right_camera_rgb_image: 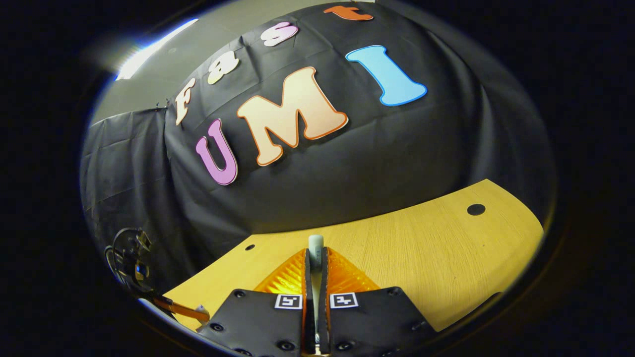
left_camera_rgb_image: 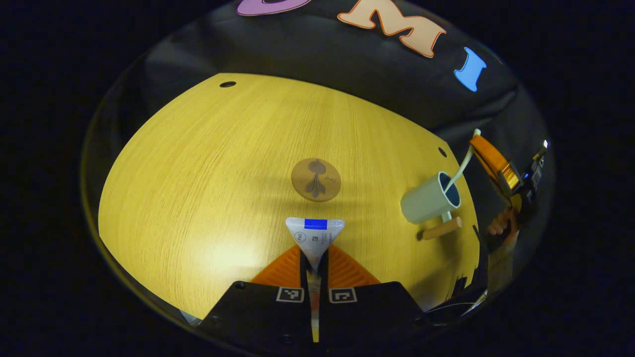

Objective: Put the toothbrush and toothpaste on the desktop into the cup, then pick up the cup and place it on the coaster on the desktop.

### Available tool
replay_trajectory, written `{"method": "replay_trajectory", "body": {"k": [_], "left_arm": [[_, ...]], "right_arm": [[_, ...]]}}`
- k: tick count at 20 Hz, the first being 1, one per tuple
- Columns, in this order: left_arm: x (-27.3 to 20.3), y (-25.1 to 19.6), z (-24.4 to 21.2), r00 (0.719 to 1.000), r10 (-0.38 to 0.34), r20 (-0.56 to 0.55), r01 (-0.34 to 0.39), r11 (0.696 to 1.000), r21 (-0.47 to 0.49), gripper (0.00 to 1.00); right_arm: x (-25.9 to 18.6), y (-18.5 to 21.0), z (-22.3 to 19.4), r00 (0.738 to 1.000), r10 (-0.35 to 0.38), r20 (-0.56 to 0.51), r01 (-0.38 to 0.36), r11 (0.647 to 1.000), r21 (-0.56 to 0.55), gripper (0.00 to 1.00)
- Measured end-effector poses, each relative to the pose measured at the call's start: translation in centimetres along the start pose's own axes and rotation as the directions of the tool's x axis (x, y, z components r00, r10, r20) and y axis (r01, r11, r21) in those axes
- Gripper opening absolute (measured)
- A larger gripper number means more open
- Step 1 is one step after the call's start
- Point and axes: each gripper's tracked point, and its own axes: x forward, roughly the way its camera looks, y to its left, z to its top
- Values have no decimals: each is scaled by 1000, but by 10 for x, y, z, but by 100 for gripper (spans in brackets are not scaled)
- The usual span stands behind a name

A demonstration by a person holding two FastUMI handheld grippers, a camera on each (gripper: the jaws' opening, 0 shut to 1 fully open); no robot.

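My left gripper (left_camera_rgb_image: 315,259) is shut on the white toothpaste tube (left_camera_rgb_image: 315,234), whose flat blue-striped end points forward over the wooden desktop (left_camera_rgb_image: 198,173). Just beyond the tube lies the round brown coaster (left_camera_rgb_image: 316,179). The grey-green cup (left_camera_rgb_image: 427,202) with a wooden handle (left_camera_rgb_image: 442,229) stands to the right, near the desk edge. A white toothbrush (left_camera_rgb_image: 461,166) slants into the cup's mouth, held from above by my right gripper (left_camera_rgb_image: 485,148). In the right gripper view, my right gripper (right_camera_rgb_image: 316,257) is shut on the toothbrush (right_camera_rgb_image: 316,244), whose end pokes out past the fingertips.
A hand (left_camera_rgb_image: 500,225) holds the right gripper beyond the desk's right edge. Small dark holes (left_camera_rgb_image: 227,84) (right_camera_rgb_image: 476,209) mark the desktop's far corners. The black cloth wall (right_camera_rgb_image: 347,163) rises behind the desk. The left gripper's body (right_camera_rgb_image: 130,265) shows at the lower left.
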Motion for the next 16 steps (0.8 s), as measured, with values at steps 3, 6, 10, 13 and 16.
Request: {"method": "replay_trajectory", "body": {"k": [3, 6, 10, 13, 16], "left_arm": [[6, -14, 29, 997, -23, 71, 21, 1000, 19, 4], [11, -34, 61, 987, -53, 154, 50, 998, 25, 4], [8, -73, 94, 962, -129, 242, 114, 991, 77, 2], [3, -111, 116, 929, -199, 312, 158, 976, 152, 4], [1, -172, 134, 877, -329, 350, 259, 938, 233, 4]], "right_arm": [[-3, -3, -8, 1000, -5, -7, 5, 1000, 1, 6], [-14, 5, -4, 999, 15, 36, -15, 1000, -14, 12], [-29, 4, 0, 999, 18, 47, -18, 1000, 7, 29], [-52, -11, 29, 989, -49, 140, 37, 996, 80, 75], [-89, -41, 50, 968, -145, 204, 121, 985, 122, 97]]}}
